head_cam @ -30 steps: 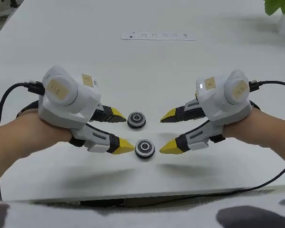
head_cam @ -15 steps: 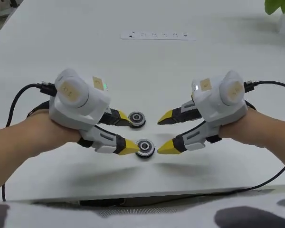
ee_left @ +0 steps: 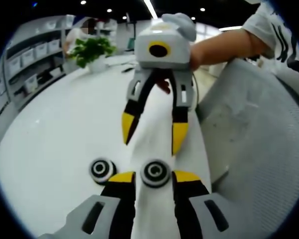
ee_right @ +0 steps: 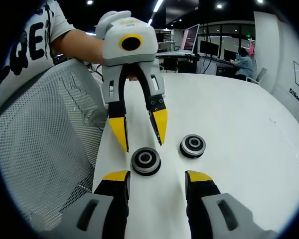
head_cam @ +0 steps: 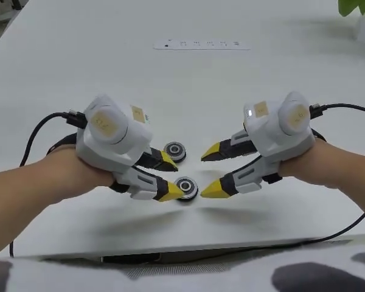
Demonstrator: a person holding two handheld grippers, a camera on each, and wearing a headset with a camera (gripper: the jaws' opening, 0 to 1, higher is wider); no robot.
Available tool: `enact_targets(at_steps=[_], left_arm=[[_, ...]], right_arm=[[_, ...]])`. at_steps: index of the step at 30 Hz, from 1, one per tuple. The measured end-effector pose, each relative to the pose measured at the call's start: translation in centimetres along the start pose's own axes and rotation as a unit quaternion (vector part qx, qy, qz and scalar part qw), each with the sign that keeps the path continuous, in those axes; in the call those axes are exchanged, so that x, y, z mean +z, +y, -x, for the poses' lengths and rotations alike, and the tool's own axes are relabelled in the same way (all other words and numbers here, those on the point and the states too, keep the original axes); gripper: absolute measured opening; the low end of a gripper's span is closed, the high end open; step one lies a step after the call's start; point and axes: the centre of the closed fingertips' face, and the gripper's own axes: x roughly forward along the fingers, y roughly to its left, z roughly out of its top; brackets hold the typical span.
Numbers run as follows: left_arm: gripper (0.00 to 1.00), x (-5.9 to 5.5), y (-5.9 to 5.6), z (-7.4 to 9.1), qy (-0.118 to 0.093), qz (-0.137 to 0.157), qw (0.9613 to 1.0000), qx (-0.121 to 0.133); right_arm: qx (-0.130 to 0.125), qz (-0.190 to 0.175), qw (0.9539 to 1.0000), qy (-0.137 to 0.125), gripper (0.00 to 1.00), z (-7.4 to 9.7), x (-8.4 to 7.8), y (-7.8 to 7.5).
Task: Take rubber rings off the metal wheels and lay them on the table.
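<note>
The left hand-held gripper (head_cam: 171,177) has its jaws partly apart, and the near wheel (head_cam: 186,187) sits just in front of its yellow tips. In the left gripper view that wheel (ee_left: 155,173) lies in the gap between the two tips; whether either tip touches it cannot be told. The right hand-held gripper (head_cam: 207,173) faces the near wheel from the other side. Its jaws are spread wider, the tips stop just short of the wheel and it holds nothing.

The near wheel is a small flat disc lying on its face on the table (head_cam: 182,91). Its black rubber ring (ee_right: 135,162) is seated around a shiny metal hub with concentric grooves. The far wheel (head_cam: 174,150) has the same shape and lies near the near wheel, farther from the person and apart from it.

Both hand-held grippers have smooth white plastic bodies, black jaw arms and tapered yellow tips. The table is plain, white and matte.
</note>
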Motion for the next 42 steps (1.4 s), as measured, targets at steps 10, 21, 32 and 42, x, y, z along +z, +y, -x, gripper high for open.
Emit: enact_targets(at_steps=[10, 21, 32, 42], left_arm=[[0.22, -0.1, -0.2, -0.6, 0.002, 0.002, 1.0000, -0.002], [0.15, -0.4, -0.1, -1.0, 0.010, -0.021, 0.9997, 0.007], [0.14, -0.3, 0.2, -1.4, 0.002, -0.026, 0.9995, 0.017], [0.14, -0.4, 0.2, -1.4, 0.000, -0.032, 0.9992, 0.025]], right_arm=[[0.001, -0.006, 1.0000, 0.003, 0.41, -0.1, -0.6, -0.1], [0.000, -0.015, 0.9999, -0.001, 0.41, -0.2, -0.7, 0.0], [0.007, -0.035, 0.9991, -0.022, 0.40, -0.6, 0.0, 0.2], [0.012, -0.055, 0.9980, -0.029, 0.36, -1.1, -0.4, 0.3]])
